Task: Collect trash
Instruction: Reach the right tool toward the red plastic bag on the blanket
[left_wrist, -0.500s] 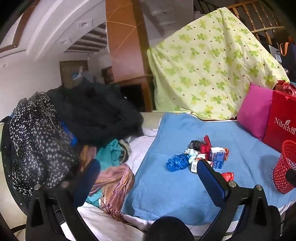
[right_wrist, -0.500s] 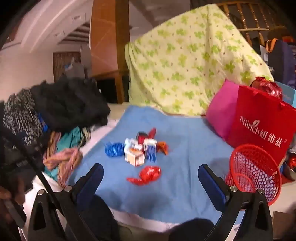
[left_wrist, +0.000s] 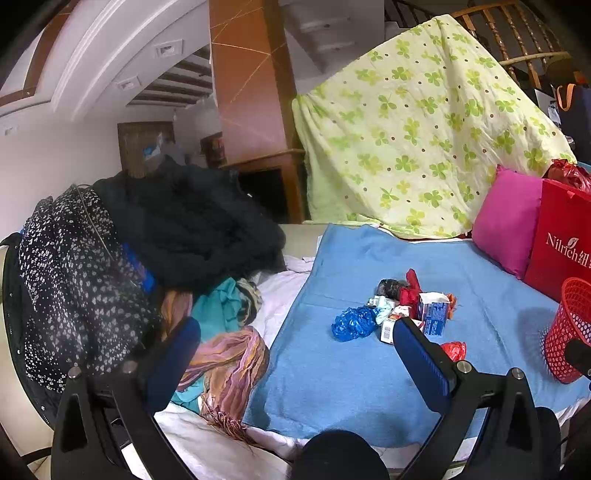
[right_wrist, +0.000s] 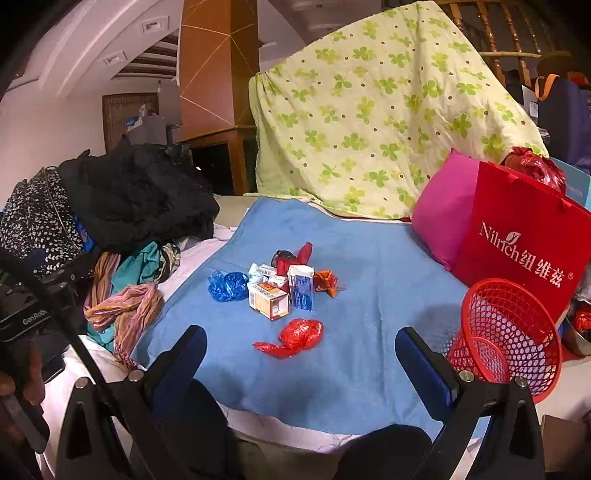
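A small heap of trash lies mid-way along the blue blanket (right_wrist: 369, 258): a crumpled blue bag (right_wrist: 227, 286), a white and orange carton (right_wrist: 268, 301), a blue and white carton (right_wrist: 301, 288), and a red plastic bag (right_wrist: 295, 336) nearest me. The heap also shows in the left wrist view, with the blue bag (left_wrist: 351, 323) and blue carton (left_wrist: 433, 315). A red mesh basket (right_wrist: 508, 334) stands at the blanket's right edge. My right gripper (right_wrist: 303, 365) is open, hovering short of the red bag. My left gripper (left_wrist: 295, 354) is open and empty, left of the heap.
A pile of dark and patterned clothes (left_wrist: 147, 251) and a striped scarf (left_wrist: 229, 365) fill the left side. A pink cushion (right_wrist: 443, 218), a red paper bag (right_wrist: 524, 243) and a green-flowered quilt (right_wrist: 369, 110) stand behind and to the right.
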